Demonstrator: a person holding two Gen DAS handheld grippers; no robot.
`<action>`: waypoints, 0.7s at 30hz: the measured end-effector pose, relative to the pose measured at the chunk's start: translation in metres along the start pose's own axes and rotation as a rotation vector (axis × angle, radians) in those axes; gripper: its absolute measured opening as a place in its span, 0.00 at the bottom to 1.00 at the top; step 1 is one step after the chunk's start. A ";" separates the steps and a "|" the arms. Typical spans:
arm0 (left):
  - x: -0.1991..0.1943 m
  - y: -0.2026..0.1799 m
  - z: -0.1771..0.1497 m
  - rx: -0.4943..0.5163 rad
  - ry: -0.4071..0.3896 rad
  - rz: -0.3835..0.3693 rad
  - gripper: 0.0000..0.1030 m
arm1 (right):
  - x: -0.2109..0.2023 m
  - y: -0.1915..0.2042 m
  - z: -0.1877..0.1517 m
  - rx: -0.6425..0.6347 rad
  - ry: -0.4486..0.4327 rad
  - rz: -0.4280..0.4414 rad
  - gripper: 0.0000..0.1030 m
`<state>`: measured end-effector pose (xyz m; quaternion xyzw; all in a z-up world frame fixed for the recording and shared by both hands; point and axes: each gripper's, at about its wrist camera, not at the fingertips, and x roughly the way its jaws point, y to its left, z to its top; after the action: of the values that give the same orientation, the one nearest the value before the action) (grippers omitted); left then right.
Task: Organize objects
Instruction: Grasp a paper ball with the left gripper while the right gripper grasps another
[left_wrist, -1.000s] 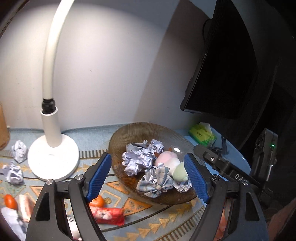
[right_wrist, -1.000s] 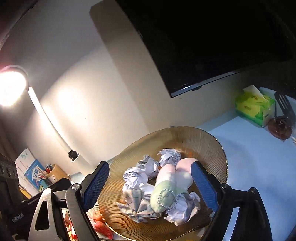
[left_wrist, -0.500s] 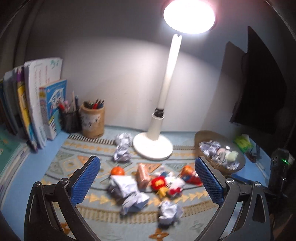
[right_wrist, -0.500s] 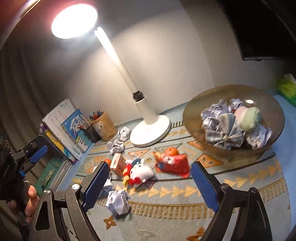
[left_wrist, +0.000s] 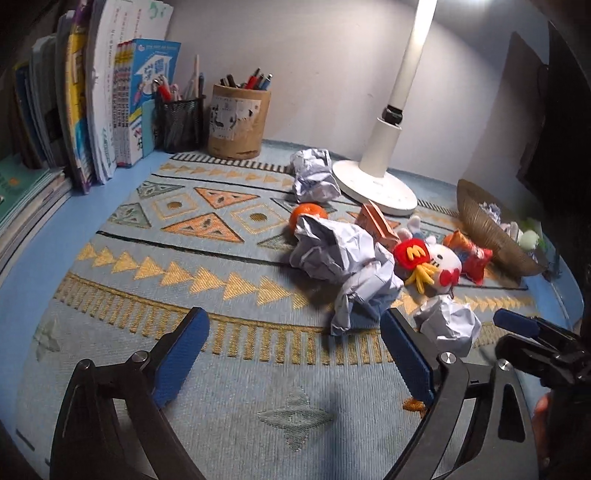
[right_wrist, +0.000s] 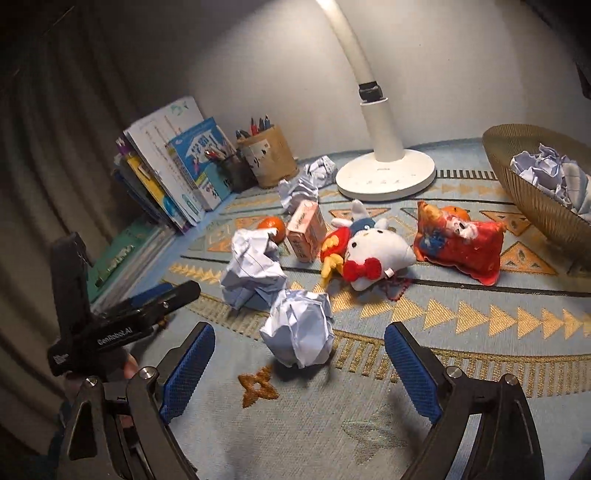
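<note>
Crumpled paper balls lie on the patterned mat: a small one (right_wrist: 299, 334) just ahead of my open, empty right gripper (right_wrist: 299, 373), also showing in the left wrist view (left_wrist: 447, 323), and a large one (left_wrist: 343, 258) ahead and right of my open, empty left gripper (left_wrist: 295, 358). Another ball (left_wrist: 314, 179) lies by the lamp base. A white plush toy (right_wrist: 373, 254), a red snack bag (right_wrist: 460, 245), a pink carton (right_wrist: 306, 230) and an orange (right_wrist: 273, 227) lie in the middle. A brown bowl (right_wrist: 524, 192) at right holds more paper balls.
A white desk lamp (left_wrist: 376, 181) stands at the back. Pen holders (left_wrist: 236, 122) and upright books (left_wrist: 110, 107) line the back left. A dark monitor (left_wrist: 565, 122) stands at the right. The left gripper's body (right_wrist: 110, 325) shows at the right wrist view's left.
Both grippers have pulled back from the bowl and moved left and down toward the mat. The loose paper balls and toys are now close in front of them.
</note>
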<state>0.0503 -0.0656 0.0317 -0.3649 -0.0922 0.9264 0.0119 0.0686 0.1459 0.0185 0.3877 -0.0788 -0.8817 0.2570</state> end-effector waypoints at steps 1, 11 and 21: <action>0.000 -0.005 0.000 0.016 0.005 -0.005 0.84 | 0.007 0.002 0.000 -0.008 0.029 -0.022 0.90; 0.019 -0.025 0.025 -0.079 0.086 -0.123 0.84 | 0.019 0.011 0.000 -0.061 0.063 -0.110 0.90; 0.050 -0.049 0.019 -0.009 0.142 -0.047 0.46 | 0.039 0.034 0.006 -0.122 0.087 -0.253 0.71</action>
<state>-0.0014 -0.0166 0.0210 -0.4273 -0.1038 0.8973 0.0383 0.0556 0.0961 0.0097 0.4162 0.0357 -0.8925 0.1702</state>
